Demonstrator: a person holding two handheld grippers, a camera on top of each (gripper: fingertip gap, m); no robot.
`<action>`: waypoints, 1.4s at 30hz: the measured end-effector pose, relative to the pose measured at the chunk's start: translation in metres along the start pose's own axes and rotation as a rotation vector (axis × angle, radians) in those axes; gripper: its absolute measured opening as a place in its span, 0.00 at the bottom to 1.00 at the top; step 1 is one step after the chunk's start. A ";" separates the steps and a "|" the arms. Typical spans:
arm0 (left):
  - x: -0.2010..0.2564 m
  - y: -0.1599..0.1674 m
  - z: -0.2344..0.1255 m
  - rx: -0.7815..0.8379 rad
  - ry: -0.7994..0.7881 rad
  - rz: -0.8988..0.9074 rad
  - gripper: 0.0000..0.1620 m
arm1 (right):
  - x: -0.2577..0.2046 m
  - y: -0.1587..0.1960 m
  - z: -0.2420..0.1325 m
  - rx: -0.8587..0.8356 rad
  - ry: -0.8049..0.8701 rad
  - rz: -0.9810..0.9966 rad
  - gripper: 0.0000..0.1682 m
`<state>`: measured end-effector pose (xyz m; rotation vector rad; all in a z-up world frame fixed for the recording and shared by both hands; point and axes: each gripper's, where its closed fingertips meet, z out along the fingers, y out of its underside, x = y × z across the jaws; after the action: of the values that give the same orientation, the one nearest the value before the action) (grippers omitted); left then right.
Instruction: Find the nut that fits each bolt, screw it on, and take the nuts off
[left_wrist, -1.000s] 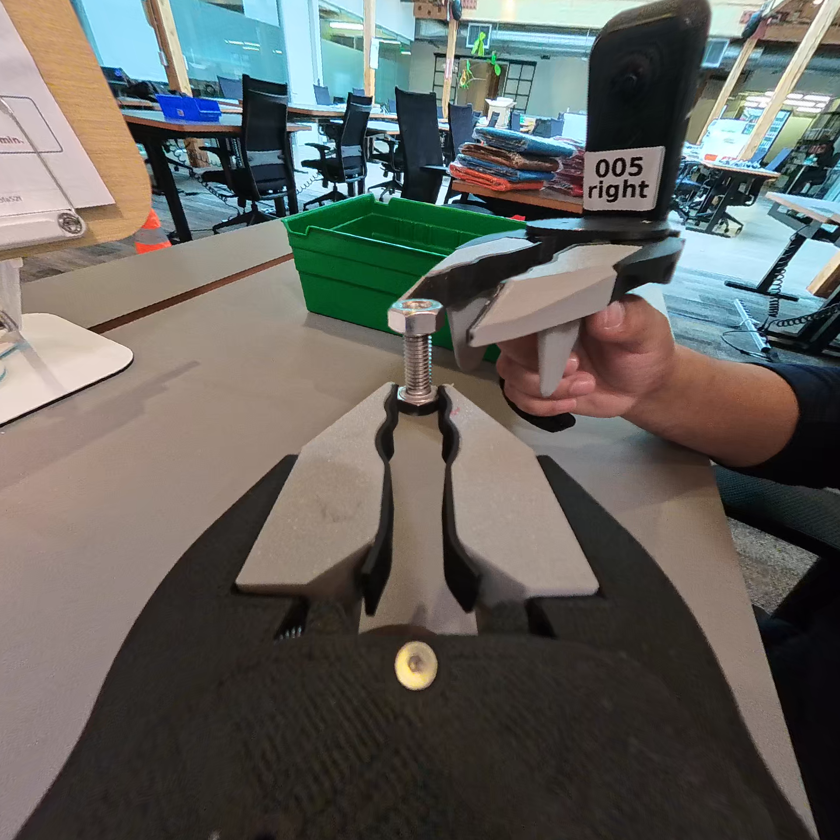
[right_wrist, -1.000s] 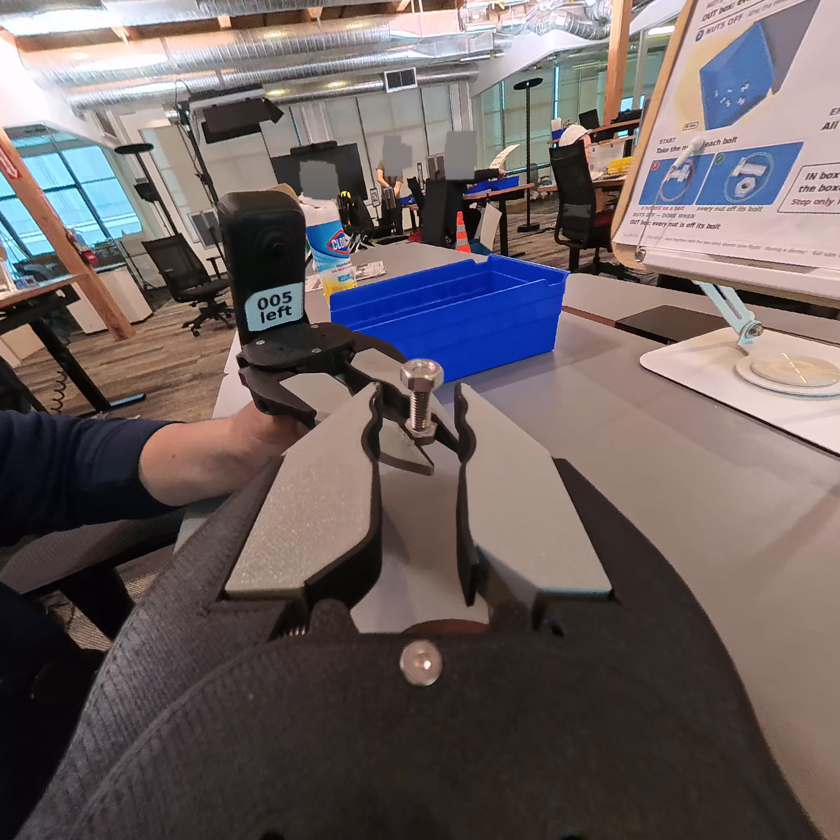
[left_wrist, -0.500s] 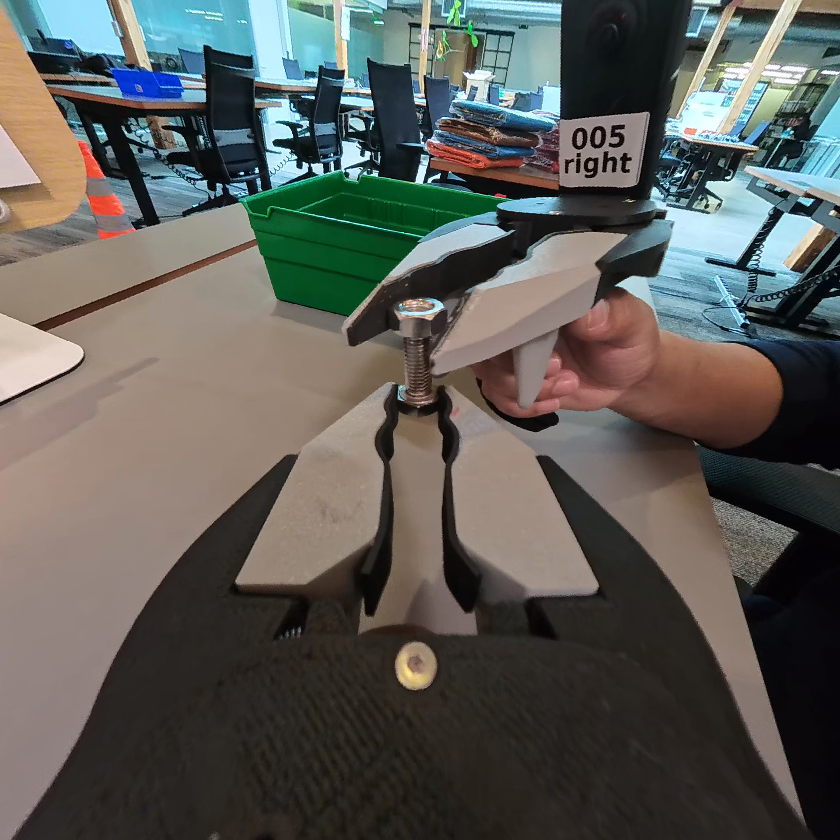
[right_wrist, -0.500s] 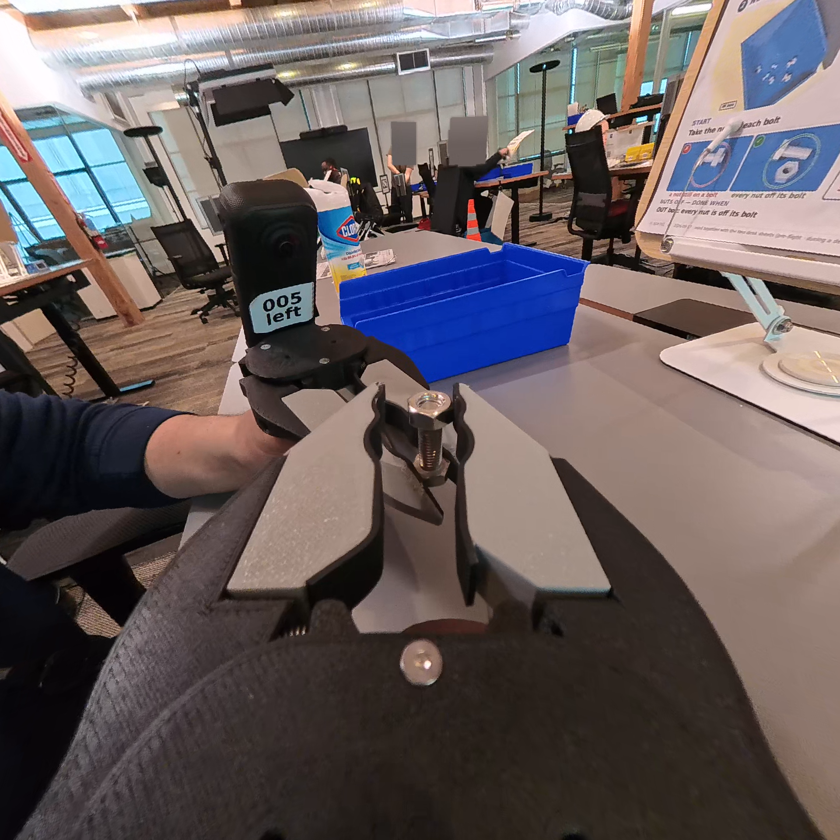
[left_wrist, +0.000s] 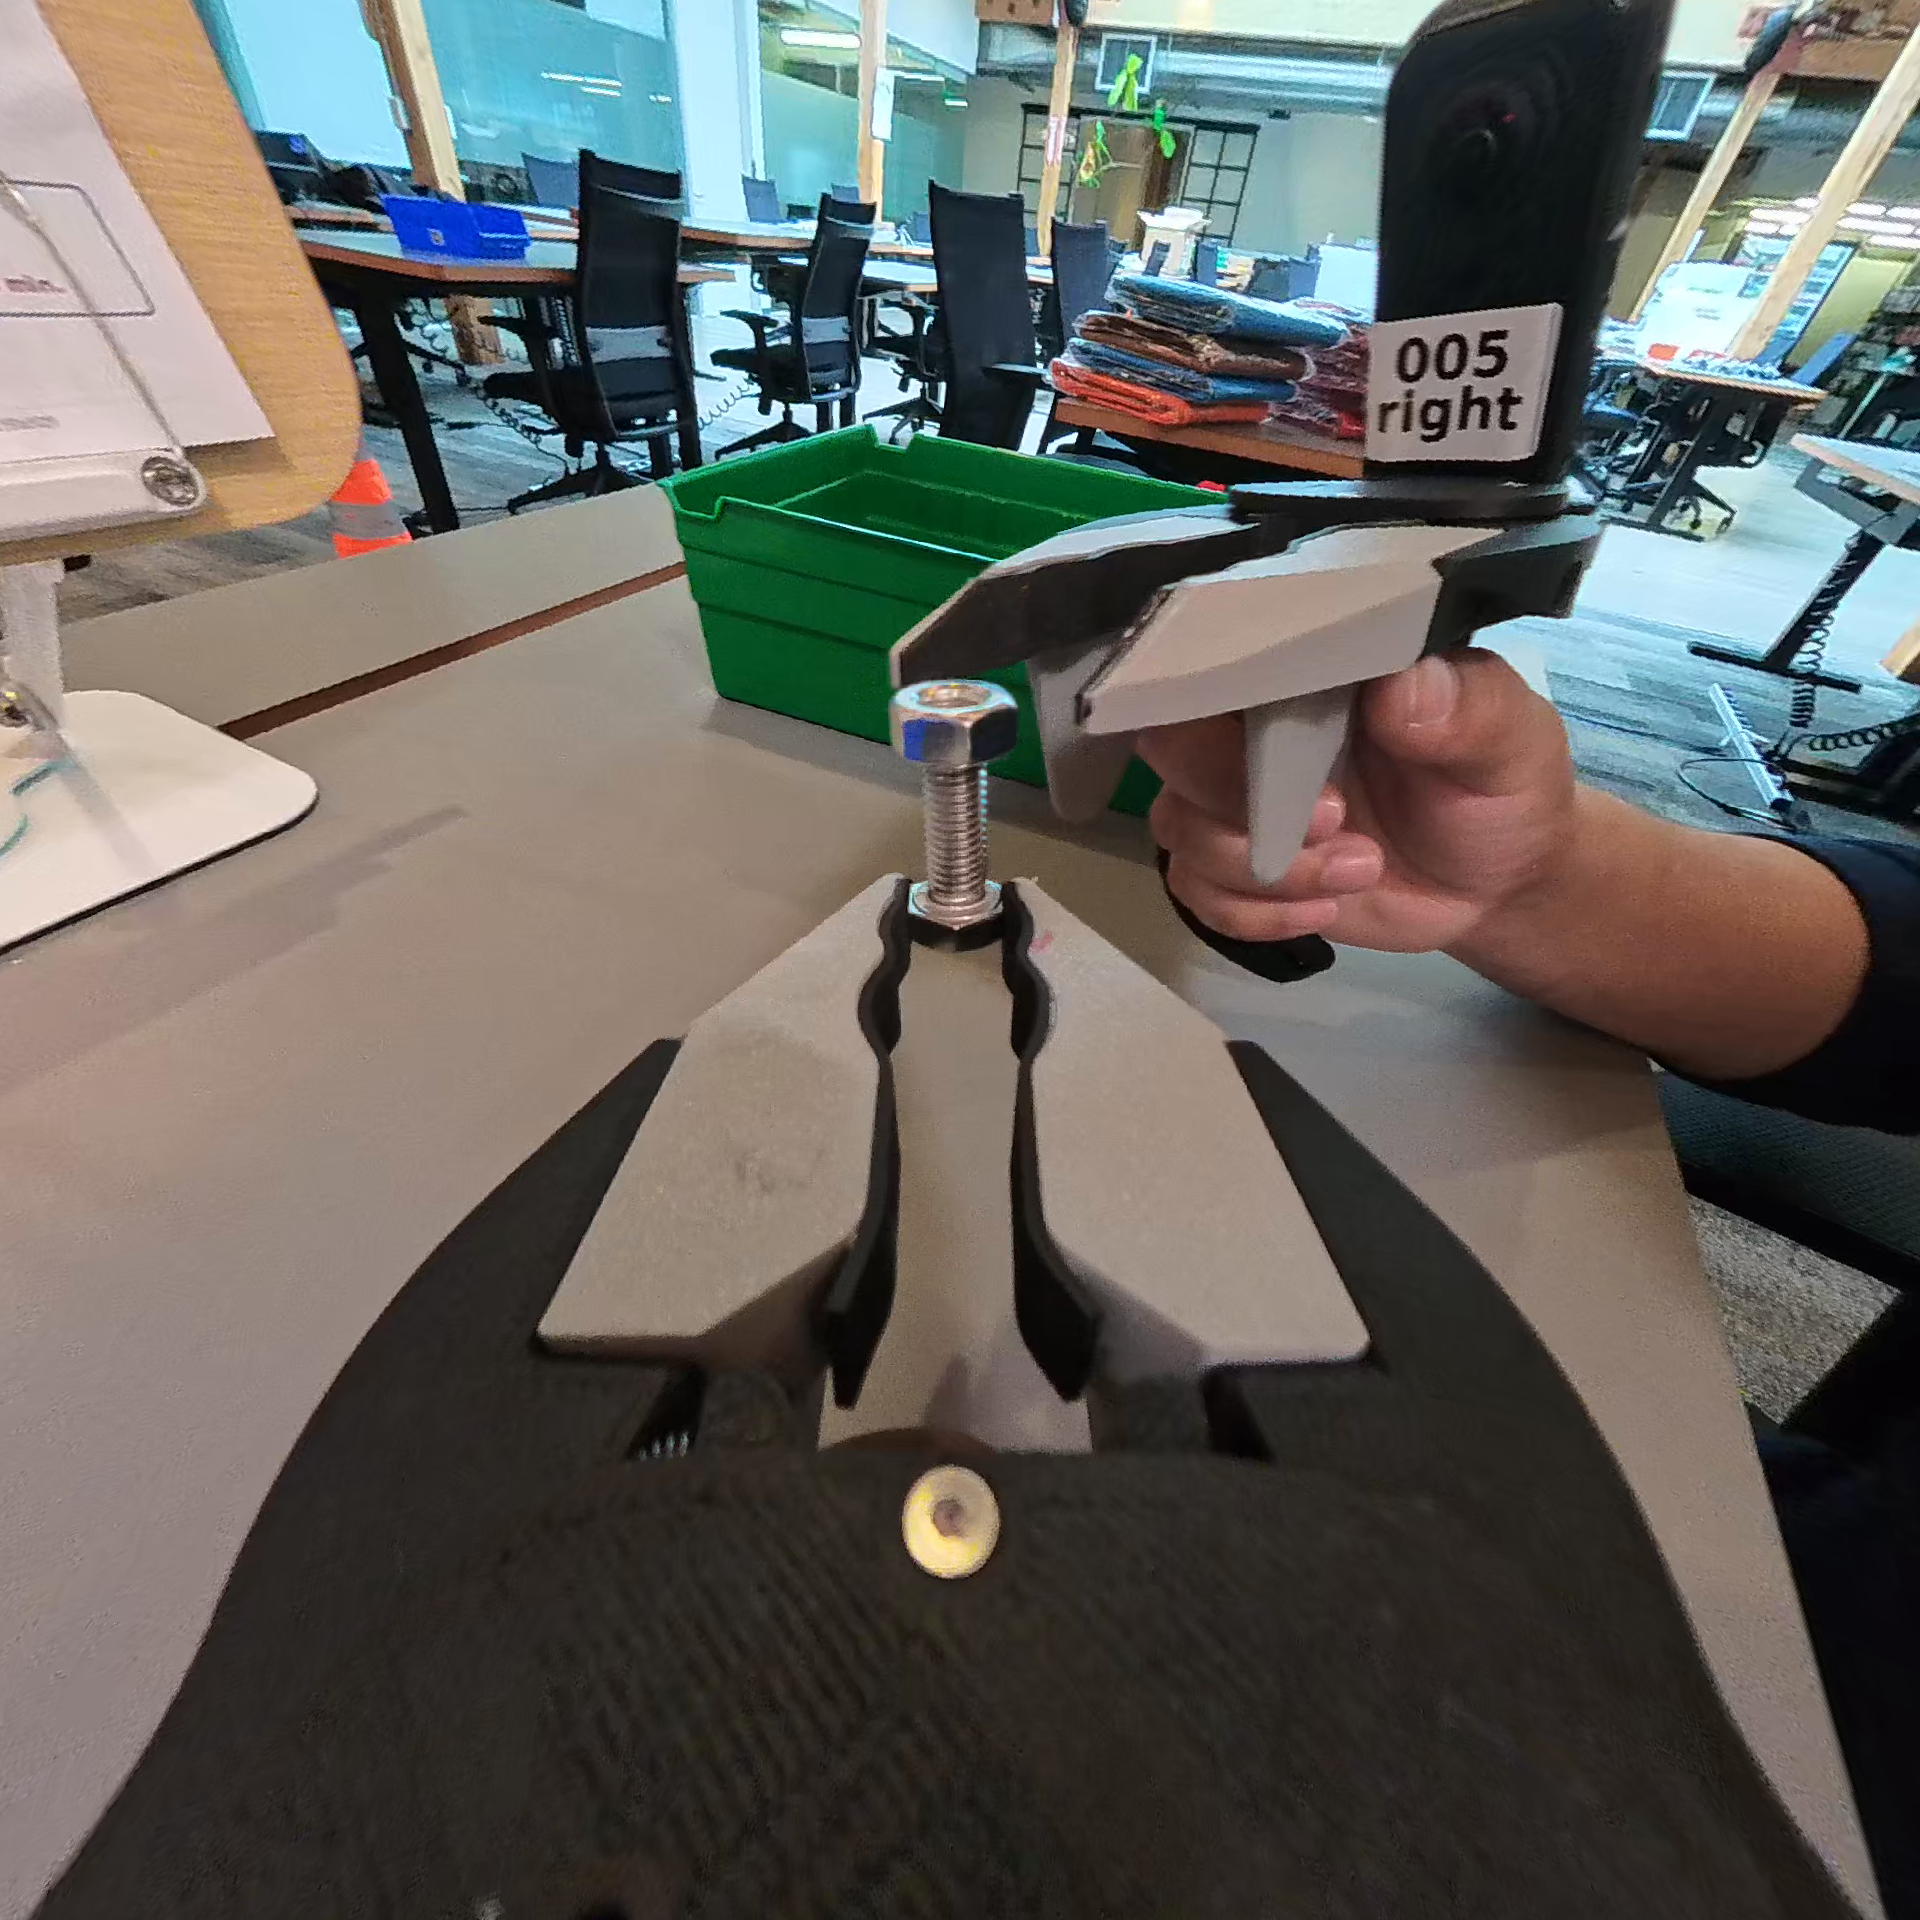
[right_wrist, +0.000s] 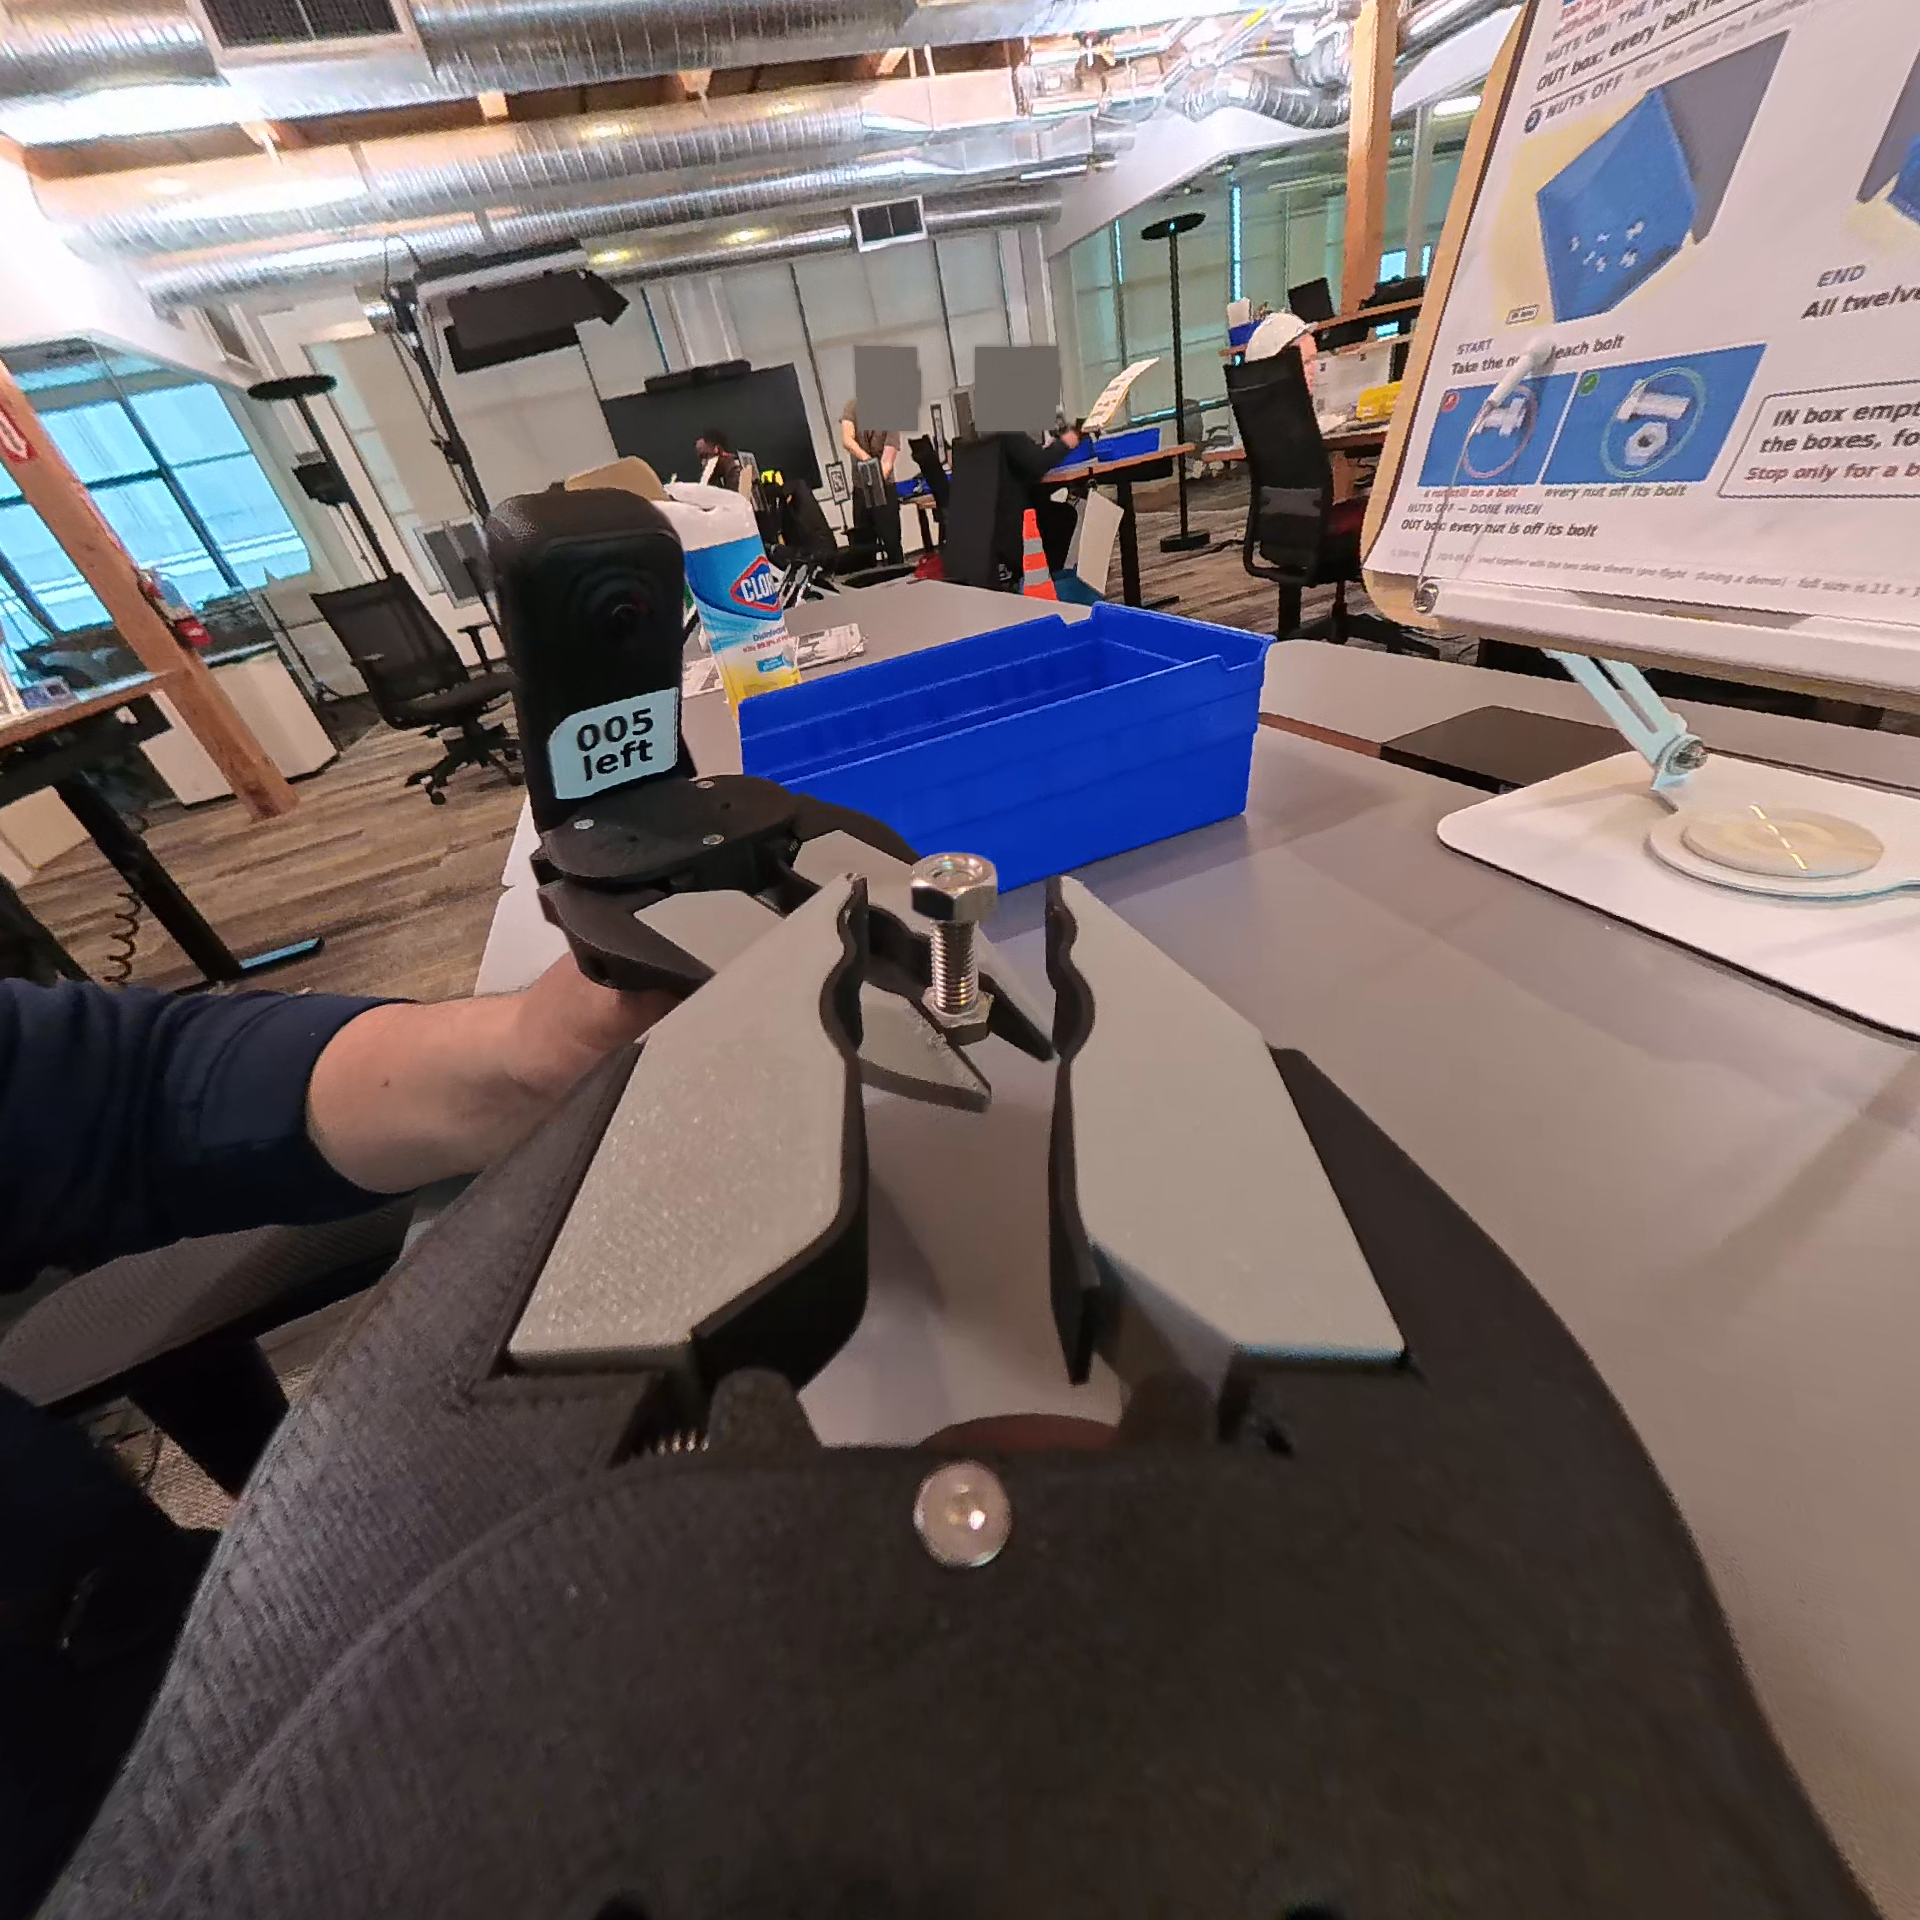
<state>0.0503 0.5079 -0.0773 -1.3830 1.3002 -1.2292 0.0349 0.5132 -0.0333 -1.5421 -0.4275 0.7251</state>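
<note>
Left tongs (left_wrist: 954, 914): closed down on the head end of the bolt (left_wrist: 954, 831), gripped at the very tips. The bolt stands upright, thread pointing up, clear of the tabletop (left_wrist: 416, 935). Judgement: the head is clamped low so the whole thread is exposed and the bolt cannot turn while the nut is worked.

Nut (left_wrist: 954, 722): seated at the top end of the thread, its bore open to view from above. It appears to engage only the last turns; whether it is going on or coming off cannot be told from these views.

Right tongs (right_wrist: 951, 935): parted, holding nothing. In the right wrist view the bolt (right_wrist: 954, 961) and nut (right_wrist: 954, 883) stand in the gap between the two tips without contact. In the left wrist view the right tongs (left_wrist: 997, 665) sit level with the nut and just beside and behind it. Judgement: they are placed at nut height to close on its flats for a turn, or stand between turns.

Surroundings: a green bin (left_wrist: 831, 582) lies beyond the bolt in the left view, a blue bin (right_wrist: 997, 738) beyond it in the right view, both on the tabletop; contents not visible. An instruction board on a stand (right_wrist: 1683, 821) sits at the tabletop's far edge.

Risk, as judged: the tip grip on the head is narrow; a sideways push from the right tongs could tilt the bolt.
</note>
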 end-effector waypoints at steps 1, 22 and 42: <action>-0.002 0.000 0.000 0.000 -0.008 -0.005 0.09 | 0.000 0.000 0.000 -0.001 0.004 -0.004 0.18; 0.002 0.007 0.004 -0.028 -0.001 0.001 0.09 | -0.006 0.009 0.007 -0.034 -0.014 -0.020 0.18; 0.000 0.010 0.004 -0.047 -0.035 0.043 0.09 | 0.003 0.013 0.007 -0.063 0.057 -0.047 0.19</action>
<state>0.0532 0.5066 -0.0876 -1.3966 1.3349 -1.1476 0.0307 0.5191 -0.0469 -1.6027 -0.4462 0.6353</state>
